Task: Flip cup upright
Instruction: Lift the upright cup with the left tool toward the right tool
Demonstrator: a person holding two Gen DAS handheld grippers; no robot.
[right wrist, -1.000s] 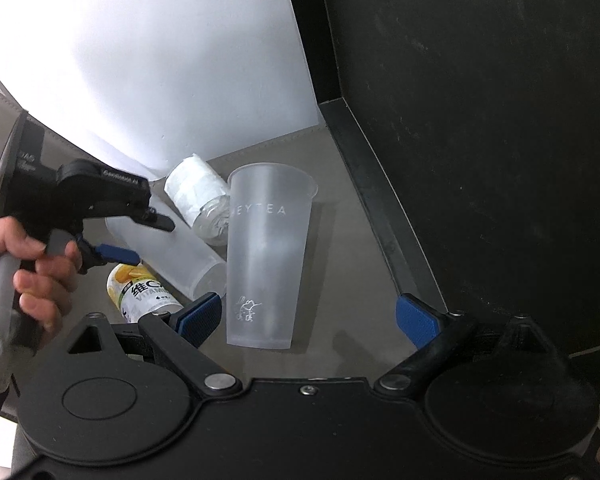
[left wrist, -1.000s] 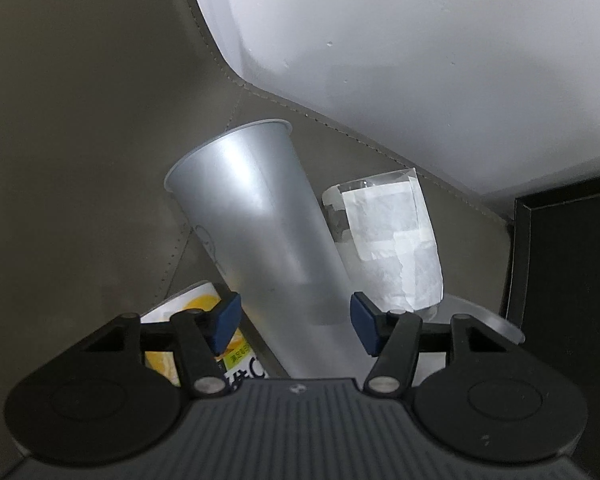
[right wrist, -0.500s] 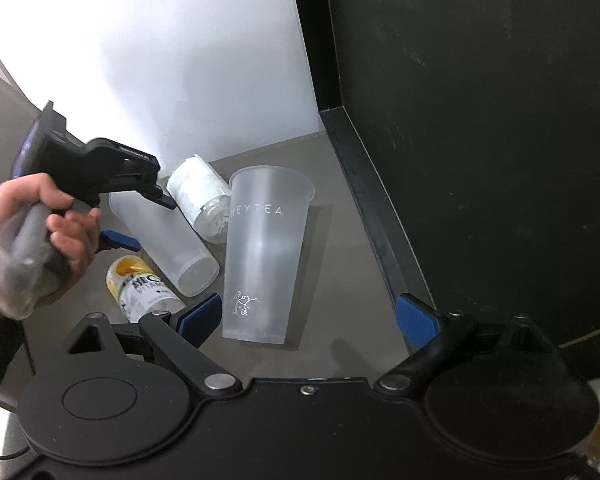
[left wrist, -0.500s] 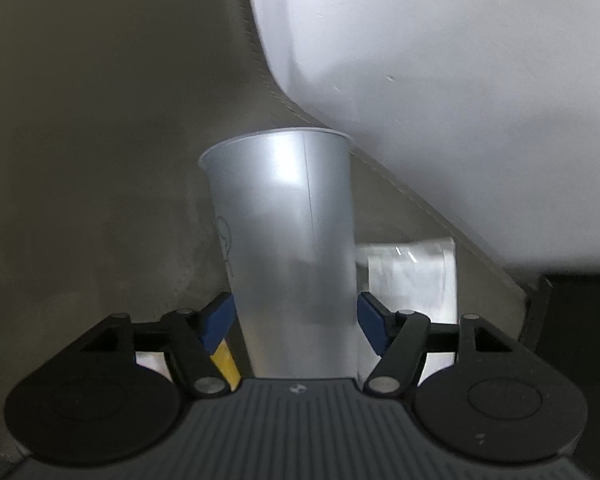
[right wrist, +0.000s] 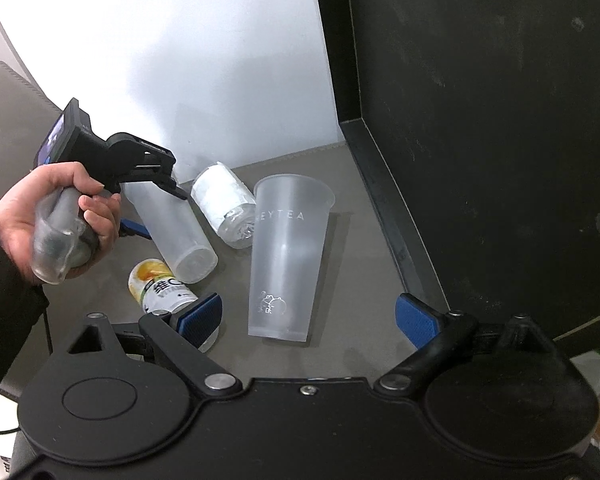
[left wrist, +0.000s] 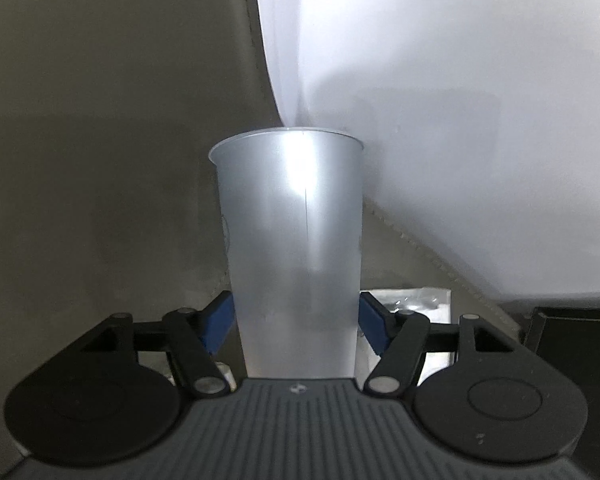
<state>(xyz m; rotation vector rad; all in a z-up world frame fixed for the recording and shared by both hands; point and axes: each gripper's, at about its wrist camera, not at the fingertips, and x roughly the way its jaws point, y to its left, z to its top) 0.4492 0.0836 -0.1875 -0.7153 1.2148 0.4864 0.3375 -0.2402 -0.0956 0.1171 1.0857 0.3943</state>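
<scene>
Jaws of left gripper clamp frosted cup; bottle, wrapped cup crowd it; right gripper agape.

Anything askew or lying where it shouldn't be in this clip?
Yes. The frosted cup gripped by the left tool is tilted, not upright. A clear cup stuffed with paper and a yellow-labelled bottle lie on their sides. Only the HEYTEA cup stands upright.

Dim, cool light is thrown from above. Glare is seen on the frosted cup. Edges are bent by fisheye distortion.
</scene>
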